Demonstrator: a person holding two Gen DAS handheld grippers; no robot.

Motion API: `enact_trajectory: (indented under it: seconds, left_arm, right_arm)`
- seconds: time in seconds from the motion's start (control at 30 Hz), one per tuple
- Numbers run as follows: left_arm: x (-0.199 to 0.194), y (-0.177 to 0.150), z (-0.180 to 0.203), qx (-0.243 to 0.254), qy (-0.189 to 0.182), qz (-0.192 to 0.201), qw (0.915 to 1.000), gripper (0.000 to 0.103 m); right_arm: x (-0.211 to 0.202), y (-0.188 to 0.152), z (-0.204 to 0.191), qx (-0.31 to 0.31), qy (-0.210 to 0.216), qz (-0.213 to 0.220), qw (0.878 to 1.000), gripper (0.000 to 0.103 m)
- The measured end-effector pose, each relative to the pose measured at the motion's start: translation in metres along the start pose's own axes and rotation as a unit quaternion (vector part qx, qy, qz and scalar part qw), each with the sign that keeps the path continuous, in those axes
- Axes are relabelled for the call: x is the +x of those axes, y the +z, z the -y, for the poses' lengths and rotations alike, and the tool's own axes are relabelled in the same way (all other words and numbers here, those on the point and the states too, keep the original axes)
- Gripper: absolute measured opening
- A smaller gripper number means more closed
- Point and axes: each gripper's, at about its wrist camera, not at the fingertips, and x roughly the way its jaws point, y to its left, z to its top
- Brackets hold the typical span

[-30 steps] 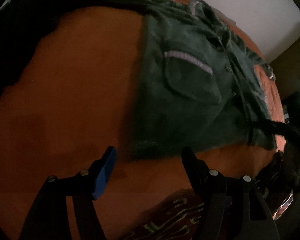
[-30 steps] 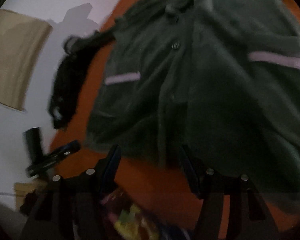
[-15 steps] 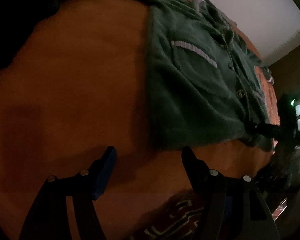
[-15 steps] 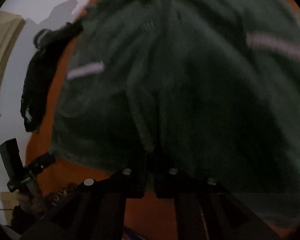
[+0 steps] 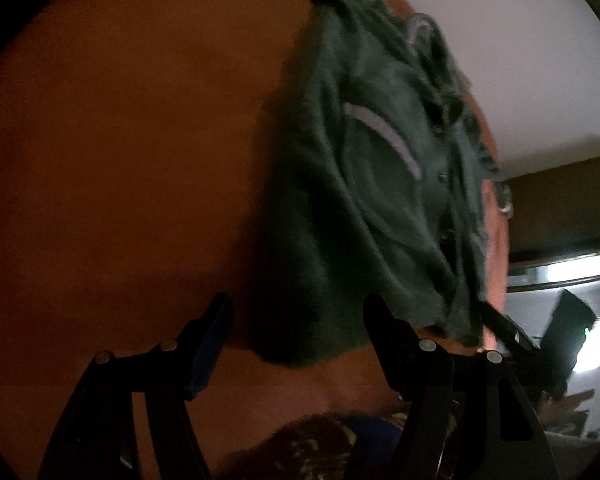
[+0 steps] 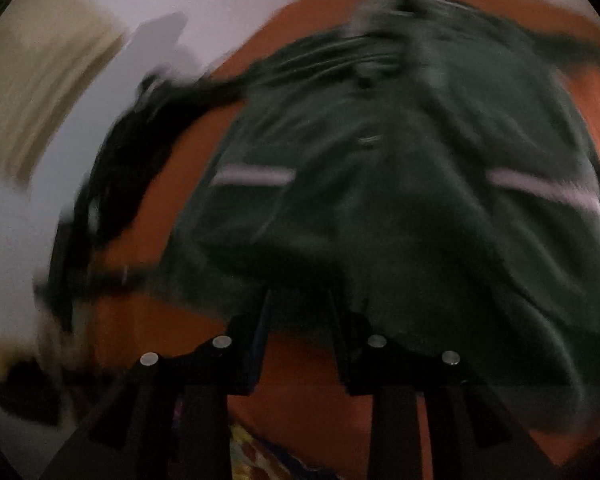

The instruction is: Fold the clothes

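Note:
A dark green button-up garment [image 5: 364, 216] with pale stripes on its pockets lies on an orange surface [image 5: 132, 168]. My left gripper [image 5: 296, 312] is open, its fingers either side of the garment's near hem corner. In the blurred right wrist view the garment [image 6: 400, 200] fills the middle. My right gripper [image 6: 300, 300] has its fingers partly apart at the near hem, with fabric lying over and between the tips; whether it grips is unclear.
A black garment [image 6: 132, 160] lies at the left edge of the orange surface by a white wall [image 6: 20, 220]. A patterned cloth [image 5: 324, 444] shows below the left gripper. Dark equipment [image 5: 568, 324] stands at the right.
My left gripper has moved in to the hem corner. My right gripper, closed on the hem half a second ago, now has its fingers apart, and the view has swung and blurred.

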Motion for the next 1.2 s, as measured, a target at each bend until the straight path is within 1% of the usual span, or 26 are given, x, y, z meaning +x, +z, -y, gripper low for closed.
enact_trajectory:
  seconds: [0.07,0.1,0.13,0.2,0.27,0.3,0.37,0.43,0.47,0.5,0.53,0.57,0.6,0.63,0.67,0.77,0.83,0.87,0.93,1.0,1.03,1.07,1.1,1.13,1.17,1.2]
  left_arm:
    - [0.001,0.001,0.001,-0.005,0.002,0.000,1.0000,0.069]
    - [0.000,0.000,0.000,-0.007,0.004,-0.001,1.0000,0.069]
    - [-0.001,-0.001,0.000,-0.009,0.006,-0.001,0.9999,0.069]
    - [-0.002,-0.002,-0.001,-0.011,0.009,-0.004,0.9999,0.069]
    - [-0.001,-0.002,-0.002,-0.012,0.009,-0.010,0.9998,0.069]
    - [0.000,-0.002,-0.002,-0.010,0.011,-0.012,0.9998,0.068]
    - [0.005,0.003,-0.001,-0.007,0.015,-0.013,0.9998,0.058]
    - [0.011,0.006,0.000,-0.005,0.021,-0.017,0.9996,0.031]
    - [0.013,0.007,0.001,-0.006,0.022,-0.019,0.9996,0.022]
    - [0.016,0.007,0.002,-0.006,0.025,-0.020,0.9995,0.014]
    - [0.016,0.006,0.002,-0.011,0.033,-0.013,0.9993,0.013]
    - [0.014,0.004,0.002,-0.016,0.038,-0.001,0.9992,0.012]
    - [0.011,0.001,0.003,-0.022,0.041,0.010,0.9989,0.011]
    - [0.008,-0.001,0.003,-0.027,0.045,0.021,0.9984,0.010]
    - [0.004,-0.004,0.003,-0.031,0.047,0.031,0.9980,0.010]
    - [-0.018,-0.013,0.001,-0.042,0.038,0.054,0.9970,0.009]
    - [-0.026,-0.017,-0.001,-0.039,0.032,0.058,0.9970,0.010]
    - [-0.024,-0.017,0.000,-0.030,0.039,0.056,0.9972,0.010]
    - [-0.008,-0.014,0.001,-0.006,0.074,0.043,0.9963,0.010]
    - [0.007,-0.014,-0.001,-0.003,0.096,0.030,0.9949,0.011]
    - [0.006,-0.013,0.000,-0.002,0.098,0.033,0.9946,0.012]
    - [0.005,-0.013,0.001,-0.001,0.101,0.036,0.9942,0.013]
    - [0.002,-0.013,0.004,0.005,0.105,0.039,0.9937,0.020]
    - [-0.002,-0.013,0.006,0.012,0.110,0.042,0.9930,0.030]
    - [-0.007,-0.013,0.008,0.022,0.119,0.047,0.9916,0.035]
    - [-0.014,-0.013,0.010,0.034,0.130,0.057,0.9893,0.039]
  right_arm:
    - [0.020,-0.009,-0.031,-0.107,-0.056,-0.024,0.992,0.027]
    - [0.030,-0.014,-0.043,-0.159,-0.091,-0.032,0.983,0.027]
    - [0.041,-0.021,-0.055,-0.216,-0.129,-0.041,0.967,0.027]
    - [0.059,-0.036,-0.070,-0.310,-0.190,-0.055,0.930,0.027]
    - [0.071,-0.046,-0.077,-0.366,-0.222,-0.060,0.902,0.027]
    - [0.076,-0.049,-0.080,-0.384,-0.230,-0.062,0.892,0.027]
    - [0.084,-0.055,-0.085,-0.412,-0.250,-0.064,0.874,0.027]
    - [0.091,-0.061,-0.090,-0.437,-0.271,-0.065,0.855,0.030]
    - [0.095,-0.063,-0.092,-0.447,-0.283,-0.063,0.847,0.035]
    - [0.099,-0.065,-0.093,-0.454,-0.298,-0.056,0.838,0.043]
    - [0.104,-0.066,-0.095,-0.461,-0.317,-0.046,0.828,0.047]
    - [0.108,-0.067,-0.095,-0.462,-0.326,-0.041,0.823,0.048]
    - [0.109,-0.067,-0.094,-0.457,-0.325,-0.039,0.827,0.037]
    - [0.111,-0.066,-0.094,-0.452,-0.324,-0.038,0.830,0.018]
    - [0.109,-0.065,-0.094,-0.444,-0.322,-0.033,0.835,0.009]
    - [0.081,-0.059,-0.099,-0.405,-0.299,-0.004,0.864,0.009]
    - [0.060,-0.061,-0.100,-0.374,-0.277,0.009,0.885,0.009]
    - [0.056,-0.064,-0.100,-0.369,-0.274,0.013,0.888,0.009]
    - [0.071,-0.072,-0.097,-0.385,-0.286,-0.003,0.878,0.009]
    - [0.090,-0.072,-0.097,-0.394,-0.296,-0.022,0.870,0.009]
    - [0.093,-0.072,-0.098,-0.396,-0.300,-0.027,0.868,0.010]
    - [0.097,-0.072,-0.098,-0.397,-0.304,-0.032,0.865,0.014]
    - [0.097,-0.073,-0.100,-0.400,-0.303,-0.035,0.864,0.018]
    - [0.093,-0.074,-0.101,-0.405,-0.298,-0.036,0.864,0.020]
    - [0.089,-0.074,-0.102,-0.407,-0.290,-0.038,0.865,0.030]
    - [0.082,-0.072,-0.100,-0.404,-0.273,-0.040,0.872,0.040]
